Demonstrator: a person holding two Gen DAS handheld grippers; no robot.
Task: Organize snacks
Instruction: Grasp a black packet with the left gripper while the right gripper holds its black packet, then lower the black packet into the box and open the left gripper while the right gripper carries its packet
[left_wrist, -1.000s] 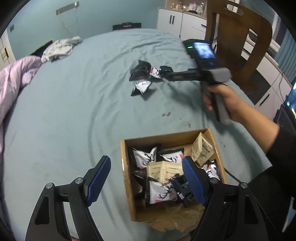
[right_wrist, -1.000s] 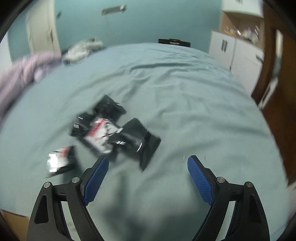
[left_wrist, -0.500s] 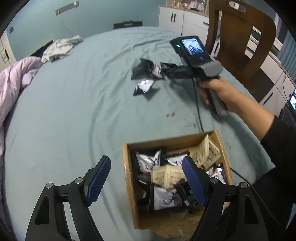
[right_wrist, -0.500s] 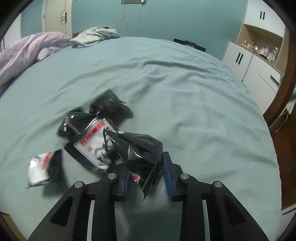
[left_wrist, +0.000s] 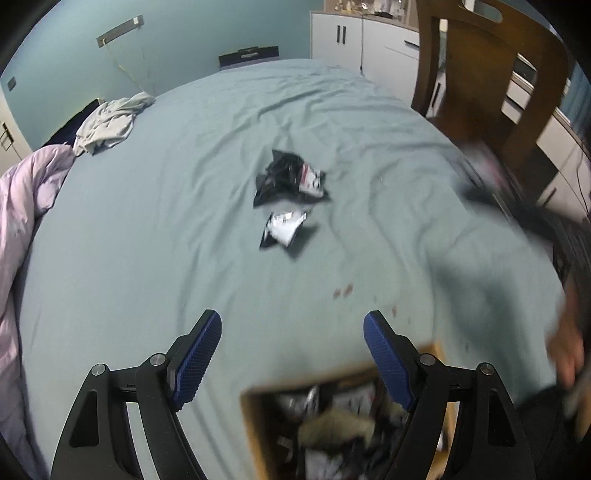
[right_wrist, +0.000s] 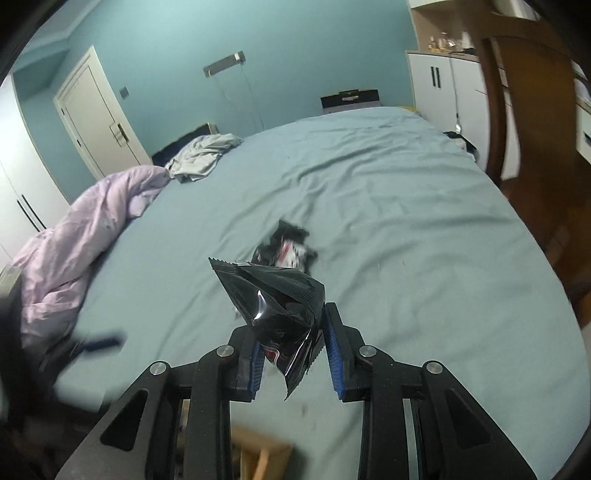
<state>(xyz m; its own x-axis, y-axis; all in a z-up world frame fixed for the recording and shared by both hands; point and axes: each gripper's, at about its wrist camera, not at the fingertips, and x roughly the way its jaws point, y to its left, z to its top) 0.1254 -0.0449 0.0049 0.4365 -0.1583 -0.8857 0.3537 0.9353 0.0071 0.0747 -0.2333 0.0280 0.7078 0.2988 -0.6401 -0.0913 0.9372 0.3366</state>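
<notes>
The right gripper (right_wrist: 293, 350) has squeezed its blue pads onto a shiny black snack packet (right_wrist: 275, 295) and holds it up above the bed. The packet is crumpled, with a small red and white label near the bottom (too tiny and creased to read).

The left gripper (left_wrist: 291, 360) stands wide with nothing between its blue pads (left_wrist: 197, 356). It hangs over the near end of the bed, just above a cardboard box (left_wrist: 255, 421) full of snack packets. They are all blurry, so no words can be read there.

Further out, a little pile of black and white packets (left_wrist: 290, 177) lies in the middle of the blue-green bedsheet (left_wrist: 166, 221), with one silvery packet (left_wrist: 282, 229) just beside it. Some red marks show on the pile, but not as letters.

Only the left view shows the inside of the box and a blurred hand (left_wrist: 565, 347) at the right edge. Only the right view shows the held packet, a white door (right_wrist: 99, 125) and, at its bottom edge, just a corner of the box. Both show the pink blanket (right_wrist: 74, 236) and a grey cloth (right_wrist: 201, 155) at the far side.
</notes>
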